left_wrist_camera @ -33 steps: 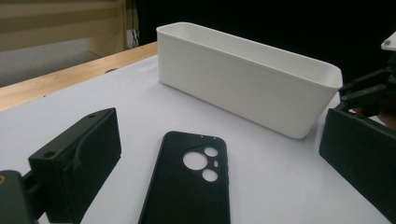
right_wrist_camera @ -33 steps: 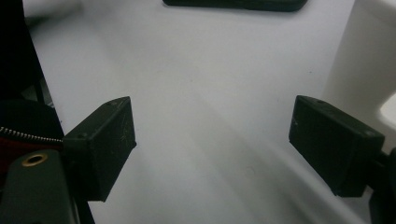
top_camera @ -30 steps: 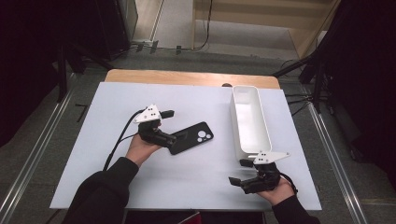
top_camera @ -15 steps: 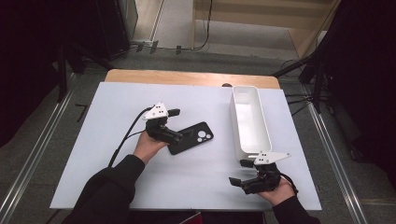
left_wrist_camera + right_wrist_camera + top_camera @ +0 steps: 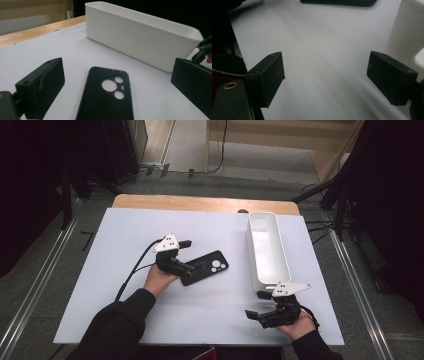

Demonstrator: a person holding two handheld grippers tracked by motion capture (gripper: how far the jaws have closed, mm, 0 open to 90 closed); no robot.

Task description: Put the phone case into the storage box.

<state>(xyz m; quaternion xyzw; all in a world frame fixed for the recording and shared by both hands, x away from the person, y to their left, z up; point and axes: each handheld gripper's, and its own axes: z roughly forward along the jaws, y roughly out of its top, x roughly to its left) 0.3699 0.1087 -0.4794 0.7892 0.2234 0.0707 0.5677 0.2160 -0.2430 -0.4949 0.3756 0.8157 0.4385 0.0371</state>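
left gripper (image 5: 184, 256): jaws spread wide either side of the black phone case (image 5: 205, 267), nothing held | case: flat on the table, left of the white bin (image 5: 268, 251) | right gripper (image 5: 258, 306): wide open, empty, idle near the bin's near end | tip: I'd lower, centre across the case's edges, then close.

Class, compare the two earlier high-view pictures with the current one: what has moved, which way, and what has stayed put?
The left gripper has moved toward the black phone case, its open jaws now flanking the case's near end; nothing is gripped yet. The phone case lies where it lay, flat on the table. The white tray and the right gripper, open near the front edge, have stayed as they were.
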